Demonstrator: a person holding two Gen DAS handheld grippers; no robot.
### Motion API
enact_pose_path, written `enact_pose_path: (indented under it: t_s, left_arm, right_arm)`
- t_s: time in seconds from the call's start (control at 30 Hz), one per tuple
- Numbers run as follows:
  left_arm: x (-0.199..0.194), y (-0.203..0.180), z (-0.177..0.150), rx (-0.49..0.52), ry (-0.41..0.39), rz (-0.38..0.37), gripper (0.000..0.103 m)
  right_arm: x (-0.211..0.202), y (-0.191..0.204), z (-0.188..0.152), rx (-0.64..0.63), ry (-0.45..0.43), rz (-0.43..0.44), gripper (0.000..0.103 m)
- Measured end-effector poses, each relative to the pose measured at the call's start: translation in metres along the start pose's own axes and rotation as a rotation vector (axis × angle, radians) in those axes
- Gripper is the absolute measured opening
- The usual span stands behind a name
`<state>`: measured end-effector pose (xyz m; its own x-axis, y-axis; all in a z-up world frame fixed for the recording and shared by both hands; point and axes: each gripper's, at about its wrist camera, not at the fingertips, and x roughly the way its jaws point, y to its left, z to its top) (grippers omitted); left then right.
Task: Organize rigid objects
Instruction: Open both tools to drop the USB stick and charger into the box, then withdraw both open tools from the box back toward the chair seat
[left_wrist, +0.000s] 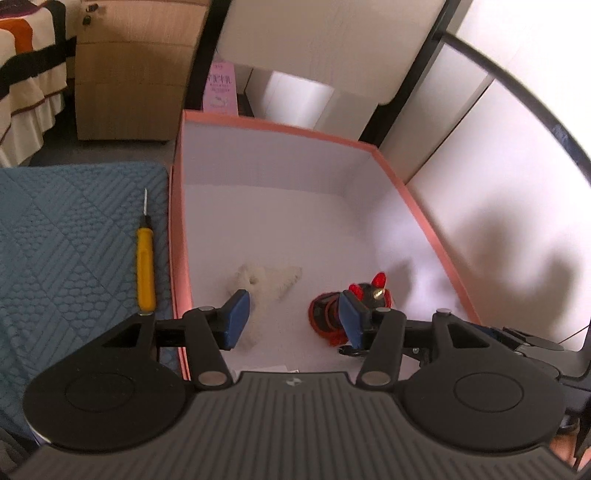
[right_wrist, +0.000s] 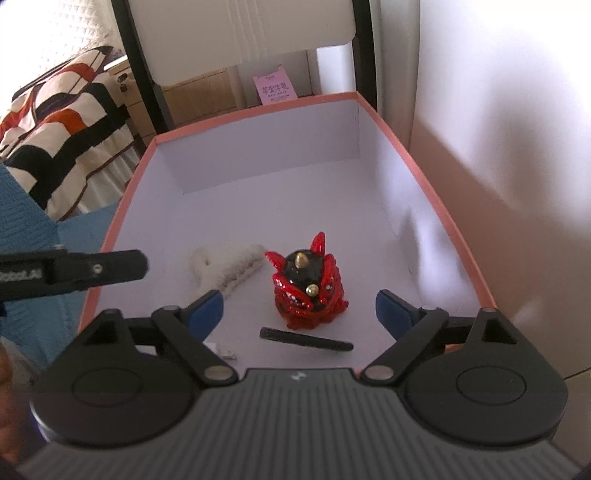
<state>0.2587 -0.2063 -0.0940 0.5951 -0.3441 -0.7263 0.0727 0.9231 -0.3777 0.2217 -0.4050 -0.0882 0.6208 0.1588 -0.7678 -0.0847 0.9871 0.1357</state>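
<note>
Right gripper (right_wrist: 299, 314) fingers wide, nothing between the pads. It hangs over the near end of the box (right_wrist: 122, 206), tilted down at the contents. Left gripper (left_wrist: 293, 317) fingers about half spread, also empty, over the same box end; its right pad sits in front of the figurine (left_wrist: 369, 295) in that view, but contact can't be confirmed, and the right view shows the figurine standing free.

Step in hand, my read: an item has just gone in and the next pick is due. The only rigid item outside the box is the screwdriver (left_wrist: 146, 269), lying on the blue quilted pad (left_wrist: 66, 240), just beside the box's left wall and parallel to it.

To do it well:
- Use the left gripper, it's on that side.
- Lift clear of the box wall before going sideways.
- Grip across the yellow handle, not the thin shaft.
- Come in steep; the pad is soft and will give.
- Set it down in the bare far half of the box, clear of the figurine so it doesn't topple.

Count, near to far:
- black stick (right_wrist: 306, 339) on the box floor: 1
- red-and-black figurine, upright: 1
- white fluffy item (right_wrist: 225, 271), beside the figurine: 1 (looks soft, not rigid)
- screwdriver, outside: 1
- box: 1
- pink card (right_wrist: 275, 88) behind the box: 1
</note>
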Motion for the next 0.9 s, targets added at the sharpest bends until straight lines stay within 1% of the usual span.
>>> enact_pose_path:
  t_s: [0.23, 0.4, 0.63, 0.73, 0.9]
  left_arm:
    - [-0.045, 0.002, 0.010, 0.012, -0.093, -0.014, 0.060]
    - [-0.082, 0.006, 0.017, 0.010, -0.165, -0.033, 0.060]
    - [-0.135, 0.021, 0.015, 0.006, -0.283, -0.016, 0.060]
    - [-0.156, 0.031, 0.014, 0.004, -0.318, -0.003, 0.060]
    - [-0.183, 0.045, 0.009, 0.019, -0.361, 0.038, 0.060]
  right_arm:
    - [-0.029, 0.021, 0.013, -0.038, -0.070, 0.011, 0.091]
    - [-0.055, 0.042, 0.023, -0.050, -0.145, 0.026, 0.091]
    - [-0.080, 0.073, 0.027, -0.081, -0.215, 0.060, 0.091]
    - [-0.087, 0.089, 0.026, -0.109, -0.238, 0.065, 0.091]
    - [-0.092, 0.110, 0.022, -0.123, -0.245, 0.096, 0.091]
